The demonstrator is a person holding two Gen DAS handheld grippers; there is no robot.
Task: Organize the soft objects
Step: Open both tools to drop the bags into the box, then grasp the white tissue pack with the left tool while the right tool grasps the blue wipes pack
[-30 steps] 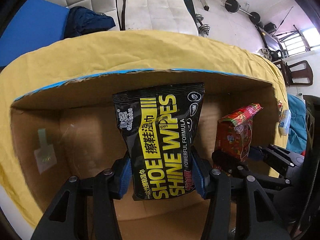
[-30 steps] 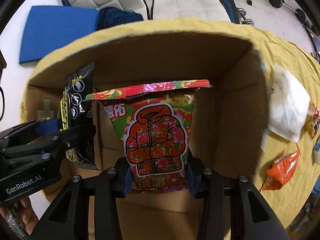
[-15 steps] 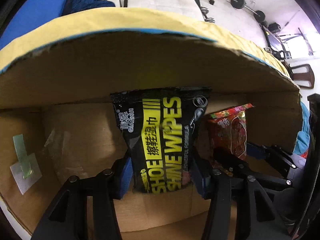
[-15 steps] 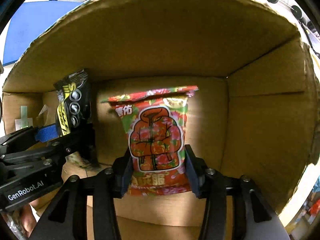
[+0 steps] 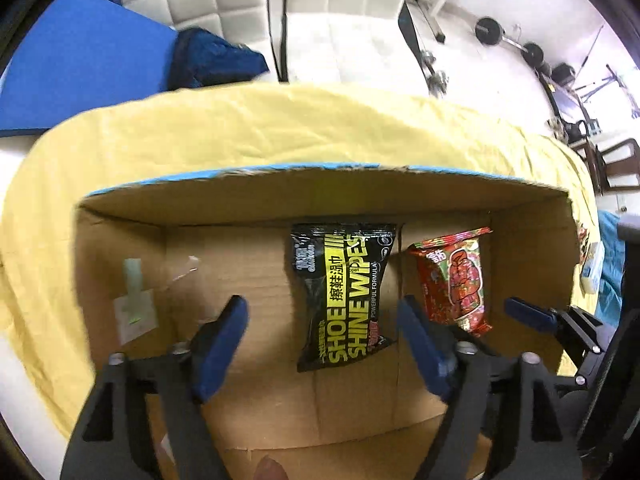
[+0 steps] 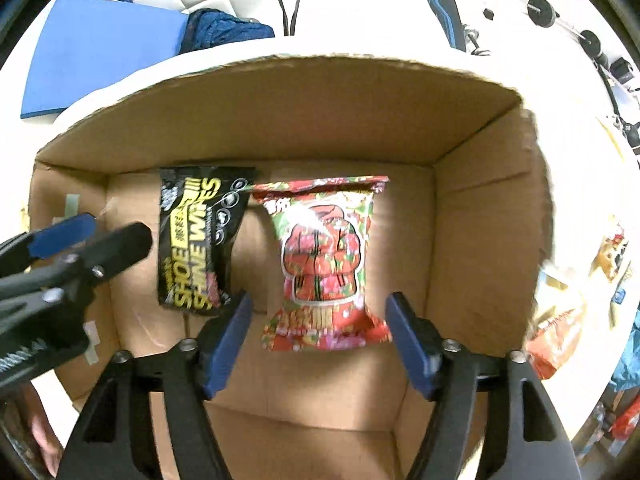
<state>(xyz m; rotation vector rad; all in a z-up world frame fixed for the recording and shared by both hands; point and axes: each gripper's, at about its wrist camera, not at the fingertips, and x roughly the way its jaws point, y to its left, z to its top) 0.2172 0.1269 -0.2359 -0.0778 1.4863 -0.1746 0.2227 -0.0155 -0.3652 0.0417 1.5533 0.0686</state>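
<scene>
- Left wrist view: left gripper [image 5: 324, 344] spread wide, holding nothing; black shoe-wipes pack [image 5: 344, 296] flat on the floor of the cardboard box [image 5: 320, 196], red floral pouch [image 5: 452, 280] just beside it. Could catch a blue fingertip on the pack edge while lifting out, dragging it askew
- Right wrist view: right gripper [image 6: 318, 338] equally wide apart, empty, hovering over the red floral pouch [image 6: 326, 260]; more packets [image 6: 556, 340] outside the box wall. Risk of bumping that wall and shifting the cardboard box [image 6: 480, 208]
</scene>
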